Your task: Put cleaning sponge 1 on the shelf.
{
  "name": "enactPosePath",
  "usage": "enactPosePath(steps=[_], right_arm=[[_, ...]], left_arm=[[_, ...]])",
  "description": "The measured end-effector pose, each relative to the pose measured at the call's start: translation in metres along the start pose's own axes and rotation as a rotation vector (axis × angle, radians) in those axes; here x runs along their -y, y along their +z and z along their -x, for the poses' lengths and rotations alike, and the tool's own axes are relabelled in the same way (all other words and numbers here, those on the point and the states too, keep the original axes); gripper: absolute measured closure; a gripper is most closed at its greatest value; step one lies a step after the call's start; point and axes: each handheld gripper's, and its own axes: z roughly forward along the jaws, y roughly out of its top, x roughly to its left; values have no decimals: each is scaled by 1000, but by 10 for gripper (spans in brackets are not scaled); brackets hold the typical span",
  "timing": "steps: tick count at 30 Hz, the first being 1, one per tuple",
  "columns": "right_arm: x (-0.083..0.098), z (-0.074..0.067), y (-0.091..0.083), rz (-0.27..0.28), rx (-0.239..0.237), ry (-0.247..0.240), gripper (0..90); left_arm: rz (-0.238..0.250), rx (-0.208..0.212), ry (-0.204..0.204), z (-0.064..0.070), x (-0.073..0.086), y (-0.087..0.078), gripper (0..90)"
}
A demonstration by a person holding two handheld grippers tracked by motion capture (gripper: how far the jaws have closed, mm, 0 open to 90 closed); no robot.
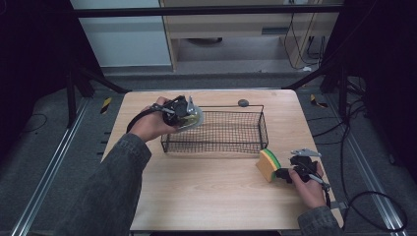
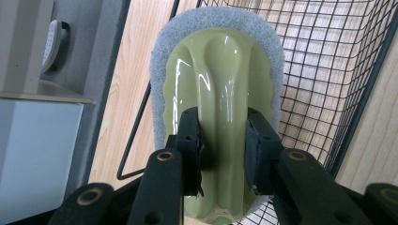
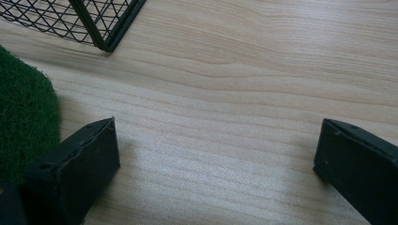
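A pale green plastic scrubber point(image 2: 220, 70) with a grey scouring pad around its rim is pinched at its raised handle by my left gripper point(image 2: 223, 129), which is shut on it. In the high view the left gripper point(image 1: 183, 112) holds the scrubber point(image 1: 195, 118) over the left end of a black wire basket point(image 1: 216, 147). A yellow sponge with a green top point(image 1: 268, 164) stands on the table in front of the basket's right end. My right gripper point(image 1: 282, 173) rests just right of it. In the right gripper view the right gripper point(image 3: 216, 140) is open over bare wood, the sponge's green face point(image 3: 26, 122) outside its left jaw.
The wooden table point(image 1: 211, 196) has bare wood in front of the basket. A small dark round object point(image 1: 243, 103) lies at the back edge behind the basket. The basket corner point(image 3: 101, 33) is close ahead of the right gripper. Black frame legs stand beyond the table.
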Motion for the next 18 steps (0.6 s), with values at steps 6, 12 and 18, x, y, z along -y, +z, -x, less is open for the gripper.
enactPosePath(steps=[6, 12, 18], right_arm=[[0, 0, 0, -1, 0, -5, 7], [0, 0, 0, -1, 0, -5, 7], [0, 0, 0, -1, 1, -5, 7]], left_arm=[[-10, 4, 28, 1, 2, 5, 703], [-16, 25, 35, 5, 7, 9, 703], [-24, 38, 39, 7, 7, 15, 703]])
